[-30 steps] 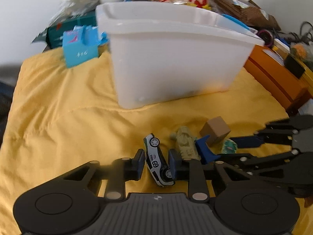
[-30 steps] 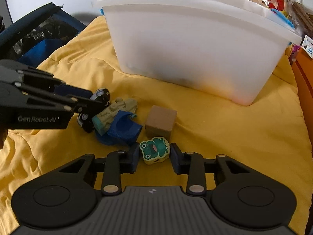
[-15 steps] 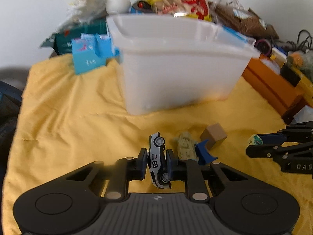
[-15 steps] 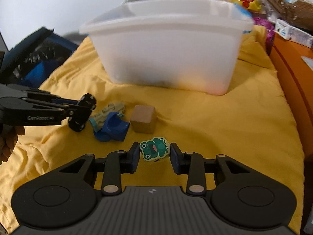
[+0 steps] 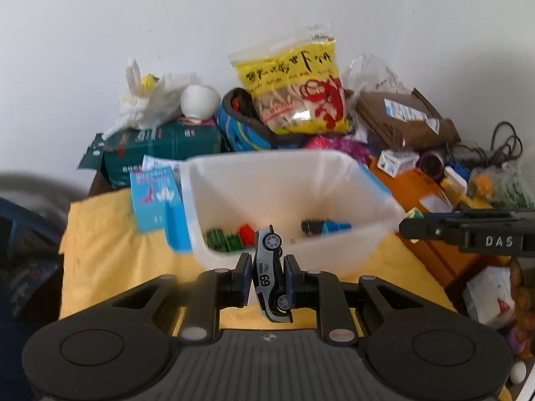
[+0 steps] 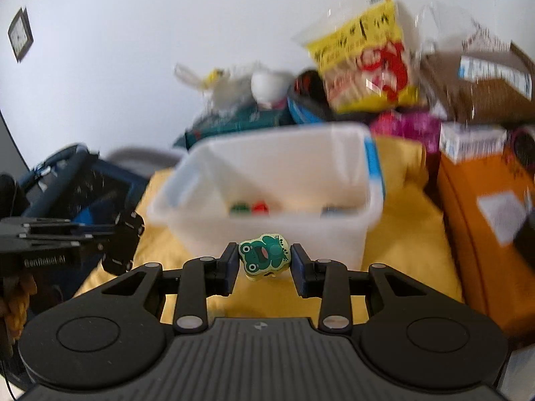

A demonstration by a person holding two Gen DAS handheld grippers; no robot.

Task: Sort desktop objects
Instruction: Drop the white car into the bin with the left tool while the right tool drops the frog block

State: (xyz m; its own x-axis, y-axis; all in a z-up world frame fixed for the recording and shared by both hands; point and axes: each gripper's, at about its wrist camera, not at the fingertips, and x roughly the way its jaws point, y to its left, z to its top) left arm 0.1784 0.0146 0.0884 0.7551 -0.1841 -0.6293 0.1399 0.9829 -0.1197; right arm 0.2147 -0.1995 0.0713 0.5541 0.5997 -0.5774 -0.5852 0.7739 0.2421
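My left gripper (image 5: 267, 279) is shut on a white and black toy car (image 5: 271, 274) marked 69, held in the air just before the white plastic bin (image 5: 378, 234). My right gripper (image 6: 264, 267) is shut on a green frog toy (image 6: 264, 255), also raised before the bin (image 6: 351, 237). Inside the bin lie green, red and blue toys (image 5: 244, 234). The right gripper shows at the right of the left wrist view (image 5: 409, 222). The left gripper with the car (image 6: 122, 244) shows at the left of the right wrist view.
The bin stands on a yellow cloth (image 5: 107, 244). Behind it is a pile of clutter: a yellow snack bag (image 5: 294, 83), a teal box (image 5: 160, 147), a light blue carton (image 5: 153, 197). Orange boxes (image 6: 481, 227) stand at the right.
Both grippers have risen from the cloth with their toys and now look down into the bin. The left jaws closed on the car a second ago.
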